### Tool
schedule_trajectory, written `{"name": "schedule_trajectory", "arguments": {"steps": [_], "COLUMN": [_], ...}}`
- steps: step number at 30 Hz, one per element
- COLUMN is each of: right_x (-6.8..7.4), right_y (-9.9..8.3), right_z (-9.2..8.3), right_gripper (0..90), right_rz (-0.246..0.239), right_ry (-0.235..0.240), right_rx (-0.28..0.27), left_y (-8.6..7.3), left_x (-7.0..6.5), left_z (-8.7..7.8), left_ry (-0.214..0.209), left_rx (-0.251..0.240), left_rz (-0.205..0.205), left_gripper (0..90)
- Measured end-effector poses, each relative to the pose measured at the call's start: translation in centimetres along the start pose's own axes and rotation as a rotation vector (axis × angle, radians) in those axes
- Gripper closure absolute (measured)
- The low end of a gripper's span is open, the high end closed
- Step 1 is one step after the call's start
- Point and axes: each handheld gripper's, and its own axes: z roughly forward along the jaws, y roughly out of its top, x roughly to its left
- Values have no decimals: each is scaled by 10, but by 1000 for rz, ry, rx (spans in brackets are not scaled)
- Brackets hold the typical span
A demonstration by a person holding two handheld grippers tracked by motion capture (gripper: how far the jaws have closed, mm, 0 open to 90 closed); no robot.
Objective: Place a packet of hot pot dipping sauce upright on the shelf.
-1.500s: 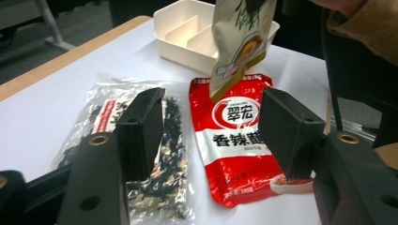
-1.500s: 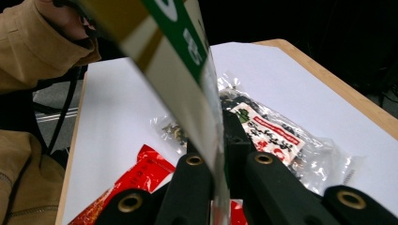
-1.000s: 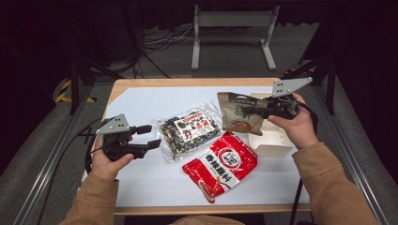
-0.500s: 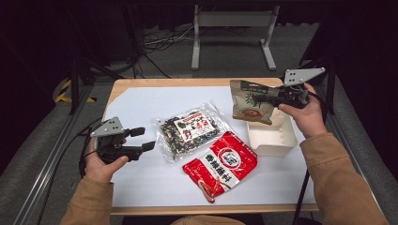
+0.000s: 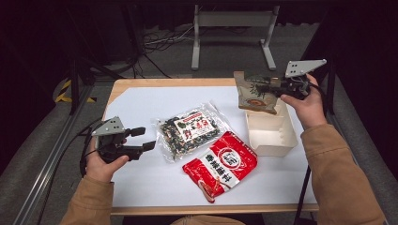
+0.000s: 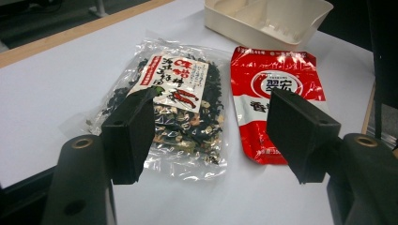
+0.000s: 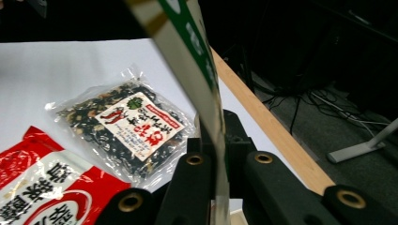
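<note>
My right gripper [image 5: 263, 87] is shut on a brown snack pouch [image 5: 253, 93], held in the air above the far end of the cream tray [image 5: 272, 140]. In the right gripper view the pouch [image 7: 187, 51] stands edge-on between the jaws. My left gripper [image 5: 143, 139] rests open at the table's left, with nothing between its jaws. Ahead of it in the left gripper view lie a clear bag of dark dried mix [image 6: 173, 108] and a red and white pouch [image 6: 277, 93].
The clear bag [image 5: 190, 131] lies mid-table, and the red pouch [image 5: 220, 164] nearer the front edge. The white table top [image 5: 141, 101] ends in a wooden rim. Dark floor, cables and a metal stand lie beyond the far edge.
My right gripper has carried the brown pouch up and to the right, from the table beside the clear bag to above the tray. The left gripper has stayed put.
</note>
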Motion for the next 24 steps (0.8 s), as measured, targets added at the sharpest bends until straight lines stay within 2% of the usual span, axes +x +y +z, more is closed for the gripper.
{"name": "schedule_trajectory", "arguments": {"steps": [10, 19, 23, 24], "right_x": [-18, -38, -44, -45], "right_y": [-3, -14, -19, -21], "right_z": [5, 10, 10, 11], "right_gripper": [894, 894, 894, 894], "right_rz": [-21, -27, -19, -15], "right_ry": [-30, -53, -67, -71], "right_rx": [24, 55, 66, 71], "left_y": [0, -2, -2, -3], "left_x": [1, 2, 4, 3], "left_z": [1, 4, 6, 7], "left_ry": [-8, -15, -12, -16], "left_rx": [2, 7, 9, 9], "left_rz": [-2, -17, -5, -23], "left_gripper": [337, 337, 337, 337]}}
